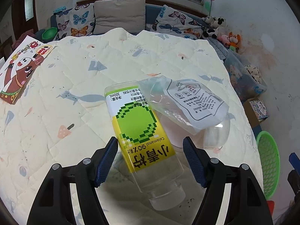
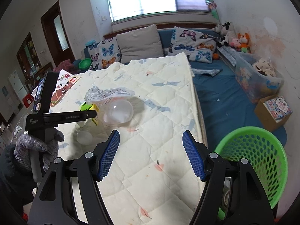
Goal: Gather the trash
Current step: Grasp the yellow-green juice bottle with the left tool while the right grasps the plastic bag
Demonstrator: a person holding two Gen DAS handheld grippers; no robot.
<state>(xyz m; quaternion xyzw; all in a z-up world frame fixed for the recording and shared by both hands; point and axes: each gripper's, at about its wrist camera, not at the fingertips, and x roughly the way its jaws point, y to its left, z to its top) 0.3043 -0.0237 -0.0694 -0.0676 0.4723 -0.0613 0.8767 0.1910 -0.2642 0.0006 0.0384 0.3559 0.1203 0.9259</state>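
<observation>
An empty clear bottle [image 1: 144,131] with a yellow-green label lies on the quilt, cap end toward me. My left gripper [image 1: 151,140] is open with the bottle between its blue pads, not clamped. A crumpled clear plastic bag [image 1: 187,101] with a white printed label lies over the bottle's far end and a clear dome cup [image 1: 215,131]. In the right wrist view the bottle [image 2: 88,120], bag [image 2: 106,93] and cup [image 2: 119,112] lie left of centre. My right gripper [image 2: 151,136] is open and empty above the quilt. A green mesh basket [image 2: 256,161] stands at the right.
The cream quilt [image 2: 159,131] covers a bed with a blue sheet [image 2: 225,101] to the right. A cartoon box [image 1: 20,69] lies at the quilt's left edge. Pillows, plush toys, a plastic bin [image 2: 256,80] and a cardboard box [image 2: 273,112] line the far side.
</observation>
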